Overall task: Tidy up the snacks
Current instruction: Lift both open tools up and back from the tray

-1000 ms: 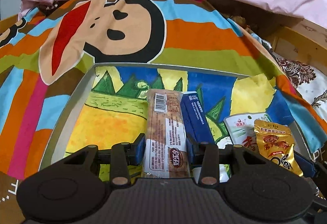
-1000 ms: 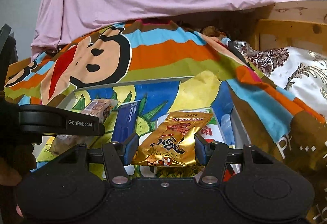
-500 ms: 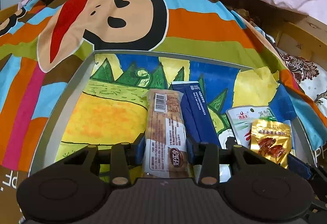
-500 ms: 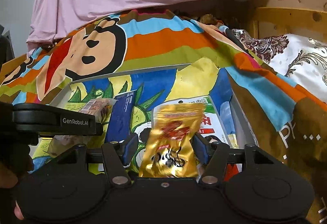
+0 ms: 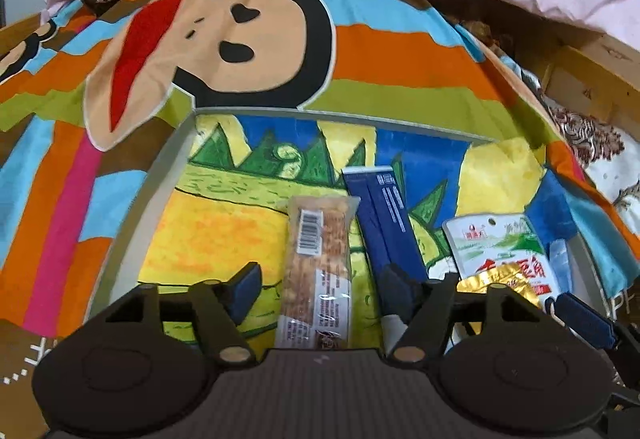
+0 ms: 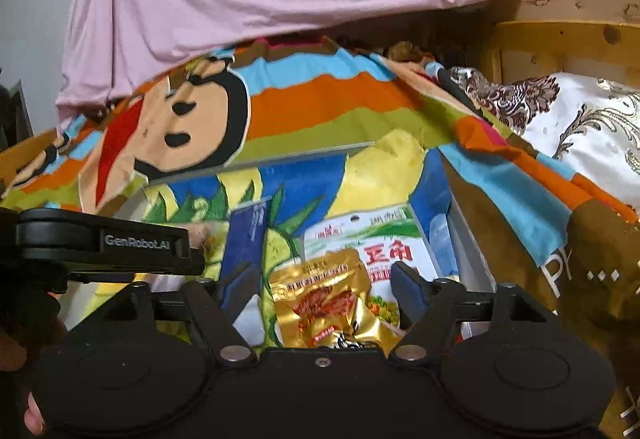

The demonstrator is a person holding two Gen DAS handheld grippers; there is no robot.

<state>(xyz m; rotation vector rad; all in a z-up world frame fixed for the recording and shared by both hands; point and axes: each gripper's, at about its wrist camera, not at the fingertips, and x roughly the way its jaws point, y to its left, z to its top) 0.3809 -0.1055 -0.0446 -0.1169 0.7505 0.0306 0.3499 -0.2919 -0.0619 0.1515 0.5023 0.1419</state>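
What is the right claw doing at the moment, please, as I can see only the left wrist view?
Observer: The right claw is open, with one finger on each side of the gold packet and a gap to it on both sides.
Operator: Thank you. What is the gold packet resting on?
Observer: It lies on the near end of the white and green packet, close to the tray's right wall.
Operator: Which side of the gold packet faces up?
Observer: The printed front, with a red picture in its middle, faces up, and its near end looks crumpled.
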